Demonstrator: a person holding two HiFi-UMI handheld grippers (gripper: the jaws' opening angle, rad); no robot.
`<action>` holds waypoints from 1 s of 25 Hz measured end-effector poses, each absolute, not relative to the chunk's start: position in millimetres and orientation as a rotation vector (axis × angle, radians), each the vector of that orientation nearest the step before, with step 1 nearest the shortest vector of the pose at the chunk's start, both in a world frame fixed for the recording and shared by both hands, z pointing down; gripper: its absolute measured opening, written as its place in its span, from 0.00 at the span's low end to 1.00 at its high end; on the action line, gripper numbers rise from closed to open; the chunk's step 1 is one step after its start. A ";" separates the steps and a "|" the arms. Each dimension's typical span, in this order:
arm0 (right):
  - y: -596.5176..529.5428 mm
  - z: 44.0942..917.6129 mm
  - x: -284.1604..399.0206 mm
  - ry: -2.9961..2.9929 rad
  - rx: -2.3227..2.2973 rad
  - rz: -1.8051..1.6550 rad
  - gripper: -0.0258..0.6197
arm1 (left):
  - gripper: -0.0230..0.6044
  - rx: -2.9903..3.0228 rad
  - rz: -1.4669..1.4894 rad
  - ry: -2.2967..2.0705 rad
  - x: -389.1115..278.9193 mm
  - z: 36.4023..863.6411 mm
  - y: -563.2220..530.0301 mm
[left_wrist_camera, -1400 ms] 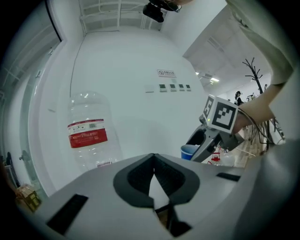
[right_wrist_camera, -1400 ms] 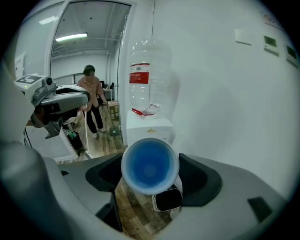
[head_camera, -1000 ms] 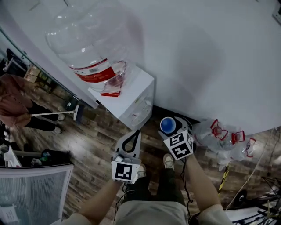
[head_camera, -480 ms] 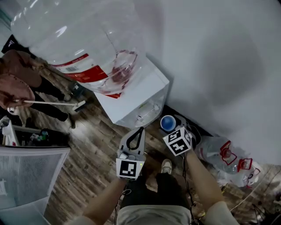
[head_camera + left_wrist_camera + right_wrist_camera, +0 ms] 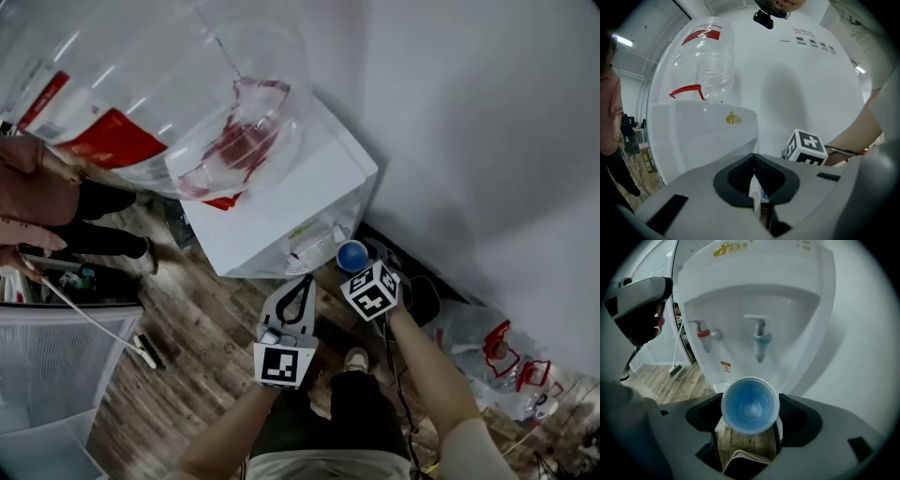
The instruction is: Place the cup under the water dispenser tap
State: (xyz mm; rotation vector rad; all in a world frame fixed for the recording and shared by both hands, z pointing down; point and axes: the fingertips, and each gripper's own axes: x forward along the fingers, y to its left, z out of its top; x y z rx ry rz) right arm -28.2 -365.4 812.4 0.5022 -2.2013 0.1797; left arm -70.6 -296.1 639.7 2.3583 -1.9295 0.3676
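A white water dispenser (image 5: 281, 211) stands against the wall with a large clear bottle (image 5: 159, 94) on top. My right gripper (image 5: 356, 262) is shut on a blue cup (image 5: 352, 255), held upright just in front of the dispenser's recess. In the right gripper view the cup (image 5: 750, 405) sits between the jaws, below and in front of the blue tap (image 5: 761, 338). The red tap (image 5: 704, 333) is to its left and the drip tray (image 5: 723, 386) lies behind the rim. My left gripper (image 5: 299, 284) is shut and empty, beside the right one and pointing at the dispenser (image 5: 693, 136).
A person (image 5: 37, 192) stands at the left, with a broom (image 5: 94, 323) on the wooden floor. A mesh chair back (image 5: 56, 375) is at the lower left. Clear bags of bottles (image 5: 506, 352) lie at the right along the white wall (image 5: 487, 141).
Both grippers have come down and closer to the dispenser front. The cup, still held, has moved from out in front of the dispenser to its recess.
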 end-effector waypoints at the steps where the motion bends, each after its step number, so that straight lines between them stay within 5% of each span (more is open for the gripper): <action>1: -369.7 821.6 -30.4 -2.202 0.499 0.181 0.62 | 0.05 2.352 0.353 -1.935 -70.7 644.0 -299.0; 18: -404.6 889.7 -73.0 -2.282 0.450 0.131 0.62 | 0.05 2.333 0.333 -1.938 -66.2 680.5 -312.5; 25: -399.4 896.6 -74.2 -2.293 0.434 0.156 0.75 | 0.05 2.309 0.341 -1.935 -65.9 682.7 -311.0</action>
